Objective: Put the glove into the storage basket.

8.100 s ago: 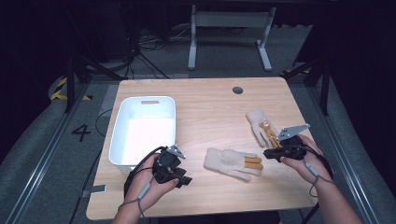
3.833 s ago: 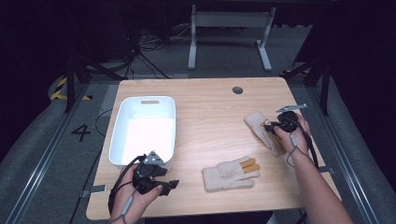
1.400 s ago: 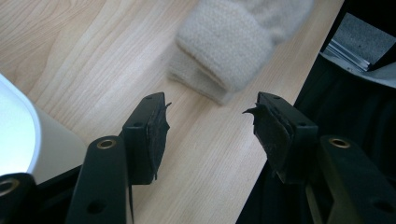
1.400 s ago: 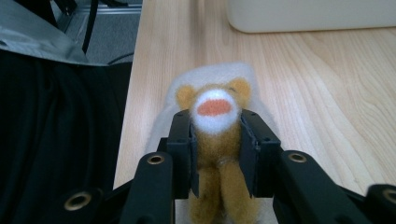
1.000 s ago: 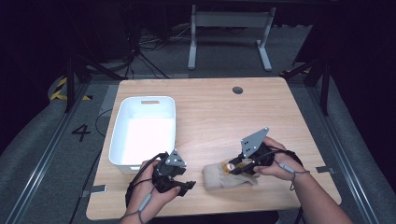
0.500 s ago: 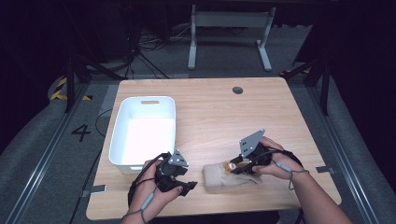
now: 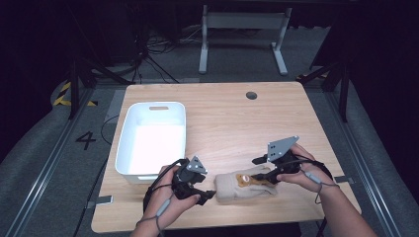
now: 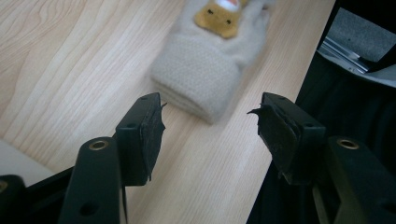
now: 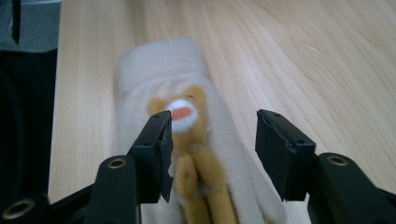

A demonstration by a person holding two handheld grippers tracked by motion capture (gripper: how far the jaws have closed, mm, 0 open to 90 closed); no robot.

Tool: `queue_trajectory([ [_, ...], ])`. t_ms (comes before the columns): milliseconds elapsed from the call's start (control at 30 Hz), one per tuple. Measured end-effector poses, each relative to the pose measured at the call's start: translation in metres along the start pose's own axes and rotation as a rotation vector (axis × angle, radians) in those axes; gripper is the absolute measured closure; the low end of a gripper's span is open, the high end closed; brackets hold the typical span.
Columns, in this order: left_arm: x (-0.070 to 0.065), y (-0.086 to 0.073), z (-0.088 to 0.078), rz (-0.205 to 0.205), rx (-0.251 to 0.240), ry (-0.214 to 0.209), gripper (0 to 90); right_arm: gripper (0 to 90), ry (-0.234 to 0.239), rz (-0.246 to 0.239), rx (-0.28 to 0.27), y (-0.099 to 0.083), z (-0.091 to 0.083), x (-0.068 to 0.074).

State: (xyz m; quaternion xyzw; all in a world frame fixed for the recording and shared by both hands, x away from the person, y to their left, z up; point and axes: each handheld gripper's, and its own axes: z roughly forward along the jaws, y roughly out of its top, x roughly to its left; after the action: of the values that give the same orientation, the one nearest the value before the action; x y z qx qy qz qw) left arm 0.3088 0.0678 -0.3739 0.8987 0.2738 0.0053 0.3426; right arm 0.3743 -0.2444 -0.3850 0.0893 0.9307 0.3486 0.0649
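A cream knitted glove (image 7: 232,190) with an orange bear patch (image 7: 243,178) lies near the table's front edge, apparently on top of a second cream glove. My right gripper (image 7: 261,170) hovers over its finger end. Its jaws have just been opening and stand apart either side of the bear patch (image 9: 189,112) without pressing the glove (image 9: 159,65). My left gripper (image 7: 210,195) sits just left of the cuff. Its jaws have just been opening a little and hold nothing, and the left gripper (image 8: 208,119) stops short of the cuff (image 8: 205,79).
A white bin (image 7: 128,158) stands at the left of the wooden table (image 7: 222,118), just behind my left hand. A small round hole (image 7: 251,95) sits near the table's far edge. The table's front edge runs close below both hands.
The glove from the back right has been carried over and laid on the front glove. In the last second the right jaws let go of it and spread. The left gripper edged toward the cuff.
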Motion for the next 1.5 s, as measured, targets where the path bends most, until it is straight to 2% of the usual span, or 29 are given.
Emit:
queue_trajectory([
  [67,-0.001,0.003,0.001,0.006,-0.006,-0.01,40.9,48.1,-0.014,0.016,-0.01,-0.001,-0.003,0.0],
  [167,0.0,0.007,0.003,0.003,-0.013,-0.018,39.8,48.6,-0.074,0.106,-0.037,-0.006,-0.017,-0.001],
  [200,0.001,0.009,0.004,-0.003,-0.016,-0.024,39.6,49.4,-0.09,0.128,-0.043,-0.008,-0.02,-0.001],
  [233,0.001,0.009,0.004,-0.003,-0.016,-0.024,39.2,49.4,-0.09,0.128,-0.043,-0.008,-0.02,-0.001],
  [267,0.001,0.011,0.005,-0.003,-0.018,-0.021,38.8,49.7,-0.122,0.183,-0.053,-0.013,-0.028,-0.002],
  [300,0.002,0.012,0.005,-0.003,-0.018,-0.02,38.8,49.7,-0.122,0.183,-0.053,-0.013,-0.028,-0.002],
  [333,0.002,0.013,0.006,0.0,-0.026,-0.025,38.2,50.0,-0.145,0.226,-0.066,-0.018,-0.034,-0.003],
  [367,0.002,0.015,0.007,0.004,-0.028,-0.025,38.2,50.0,-0.145,0.226,-0.066,-0.018,-0.034,-0.003],
  [433,0.003,0.018,0.01,0.014,-0.039,-0.026,37.4,50.3,-0.19,0.284,-0.077,-0.027,-0.044,-0.006],
  [467,0.002,0.019,0.011,0.016,-0.04,-0.027,37.3,50.2,-0.204,0.304,-0.081,-0.03,-0.047,-0.007],
  [500,0.002,0.019,0.011,0.016,-0.04,-0.027,37.2,50.2,-0.204,0.304,-0.081,-0.03,-0.047,-0.007],
  [567,0.002,0.022,0.012,0.03,-0.041,-0.024,37.2,50.2,-0.232,0.347,-0.08,-0.037,-0.053,-0.01],
  [700,0.002,0.025,0.016,0.038,-0.04,-0.019,37.2,52.6,-0.323,0.457,-0.092,-0.054,-0.067,-0.019],
  [733,0.002,0.026,0.016,0.042,-0.037,-0.021,37.2,54.3,-0.361,0.479,-0.083,-0.061,-0.072,-0.022],
  [767,0.002,0.026,0.016,0.042,-0.037,-0.021,37.1,54.3,-0.361,0.479,-0.083,-0.061,-0.072,-0.022],
  [800,0.002,0.026,0.017,0.043,-0.037,-0.021,37.1,57.0,-0.372,0.5,-0.078,-0.064,-0.075,-0.023],
  [833,0.003,0.027,0.018,0.048,-0.039,-0.022,36.9,52.0,-0.387,0.541,-0.084,-0.071,-0.081,-0.025],
  [867,0.003,0.027,0.018,0.048,-0.041,-0.022,36.6,46.7,-0.417,0.549,-0.099,-0.074,-0.083,-0.027],
  [900,0.003,0.028,0.018,0.047,-0.042,-0.022,36.4,50.8,-0.442,0.563,-0.085,-0.077,-0.087,-0.028],
  [933,0.003,0.028,0.018,0.047,-0.042,-0.022,36.1,48.9,-0.453,0.569,-0.064,-0.079,-0.09,-0.029],
  [1000,0.004,0.028,0.019,0.051,-0.041,-0.021,35.8,42.5,-0.46,0.573,-0.054,-0.084,-0.092,-0.031],
  [1100,0.005,0.029,0.022,0.048,-0.043,-0.03,35.4,37.2,-0.461,0.623,-0.043,-0.09,-0.094,-0.03],
  [1133,0.006,0.03,0.024,0.049,-0.04,-0.032,34.6,34.7,-0.467,0.644,-0.06,-0.094,-0.096,-0.031],
  [1300,0.007,0.033,0.028,0.05,-0.03,-0.038,32.8,29.3,-0.456,0.665,-0.048,-0.101,-0.099,-0.032],
  [1333,0.007,0.034,0.028,0.054,-0.027,-0.046,33.1,27.9,-0.461,0.656,-0.047,-0.103,-0.099,-0.032],
  [1500,0.006,0.039,0.034,0.072,-0.017,-0.051,32.1,18.2,-0.479,0.695,-0.055,-0.113,-0.102,-0.03],
])
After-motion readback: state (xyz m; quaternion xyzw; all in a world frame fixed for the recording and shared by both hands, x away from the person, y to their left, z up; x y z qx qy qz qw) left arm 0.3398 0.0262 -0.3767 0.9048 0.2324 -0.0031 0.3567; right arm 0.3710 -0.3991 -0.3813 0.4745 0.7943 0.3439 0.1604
